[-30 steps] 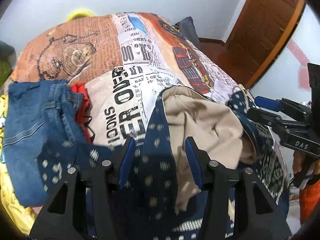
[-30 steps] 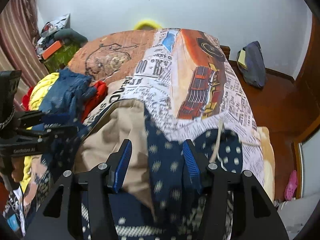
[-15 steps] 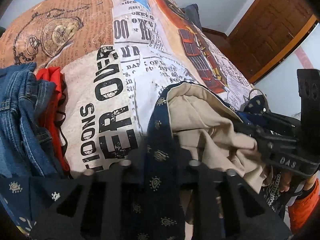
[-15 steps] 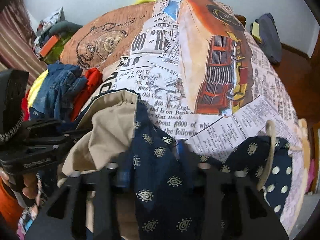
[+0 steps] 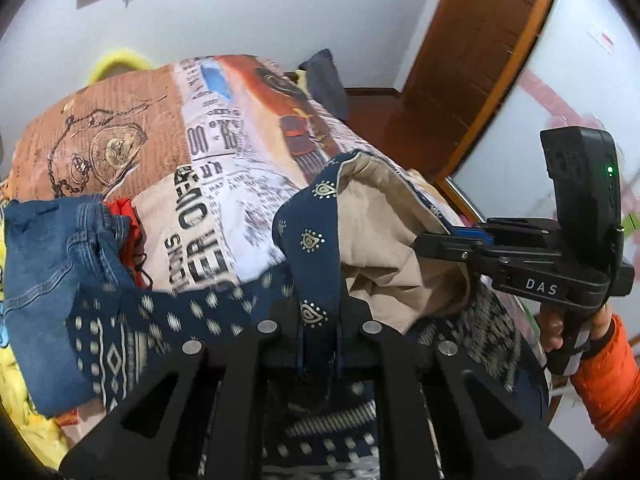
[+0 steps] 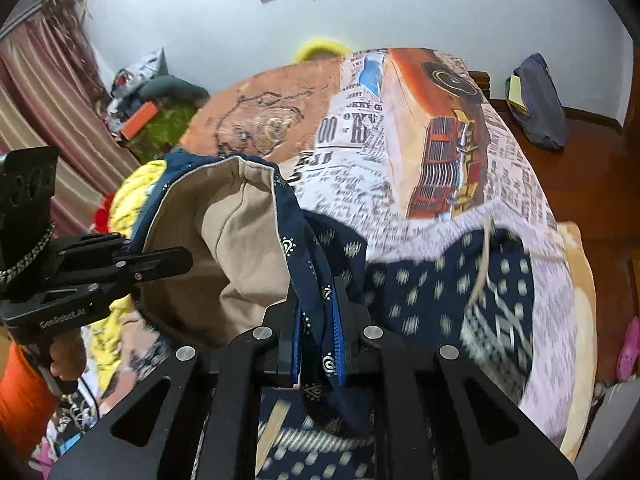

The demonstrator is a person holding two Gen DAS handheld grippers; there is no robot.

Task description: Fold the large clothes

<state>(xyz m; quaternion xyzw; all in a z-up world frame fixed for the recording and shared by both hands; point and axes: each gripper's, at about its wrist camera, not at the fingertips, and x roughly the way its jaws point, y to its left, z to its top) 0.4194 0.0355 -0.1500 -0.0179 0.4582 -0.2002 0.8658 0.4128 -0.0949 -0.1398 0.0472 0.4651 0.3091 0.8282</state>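
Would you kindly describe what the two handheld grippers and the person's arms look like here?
Both the left gripper and the right gripper are matte black with triangular cut-outs, silver pivot bolts and blue ribbed pads on the fingers. The right one carries white "DAS" lettering and a black box with a green light; the left reads "GenRobot.AI". Orange sleeves cover both arms.

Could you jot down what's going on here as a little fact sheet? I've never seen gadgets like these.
Setting: a bed with a newspaper-print cover
Garment in work: navy patterned garment with beige lining
Left hand-held gripper: shut on the garment's navy edge
Right hand-held gripper: shut on the same edge, further along
Garment state: lifted between the two, lining open to view, lower part draped on the bed
Nearby: blue jeans and yellow cloth piled at the bed's left side
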